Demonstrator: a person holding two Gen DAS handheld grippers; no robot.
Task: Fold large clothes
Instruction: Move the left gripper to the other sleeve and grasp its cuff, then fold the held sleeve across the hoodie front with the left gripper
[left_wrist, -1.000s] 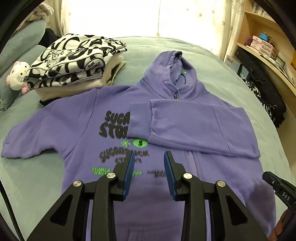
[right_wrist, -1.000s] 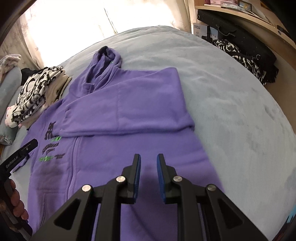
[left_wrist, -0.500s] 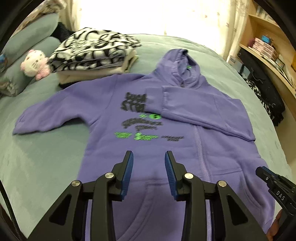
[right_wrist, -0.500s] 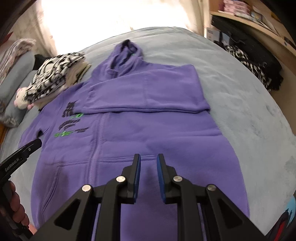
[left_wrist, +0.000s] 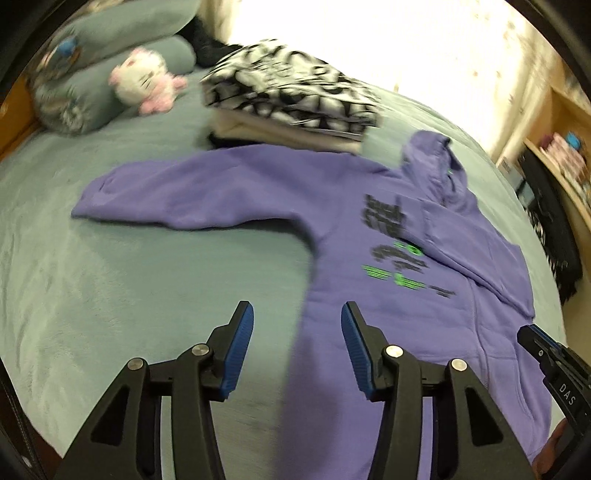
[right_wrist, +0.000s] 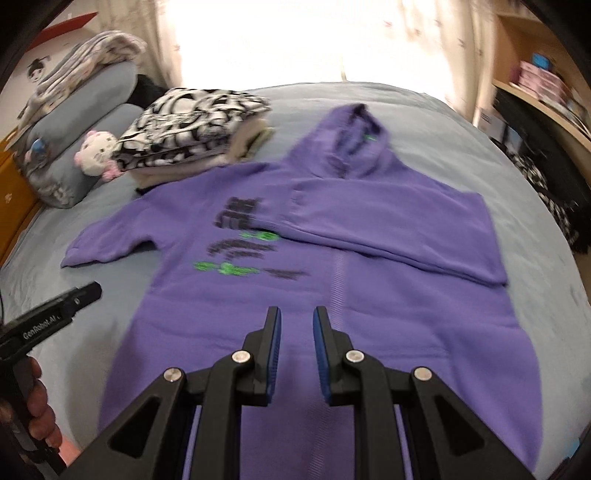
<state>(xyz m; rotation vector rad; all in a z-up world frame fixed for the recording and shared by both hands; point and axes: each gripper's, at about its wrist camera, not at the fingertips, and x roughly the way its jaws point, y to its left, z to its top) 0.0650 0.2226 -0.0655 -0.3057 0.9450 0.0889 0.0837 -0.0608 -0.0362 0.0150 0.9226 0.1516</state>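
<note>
Hovering above the bed (left_wrist: 110, 295), the left gripper (left_wrist: 297, 343) is seen unclenched, its jaws just widened, nothing between them. The right gripper (right_wrist: 296, 339) is held narrowly parted and empty over the purple hoodie (right_wrist: 388, 295), which is spread flat, one sleeve (right_wrist: 388, 229) folded across the chest. Folded clothes (left_wrist: 291, 99), a plush toy (left_wrist: 142, 83) and pillows (left_wrist: 92, 74) are noted beyond.
</note>
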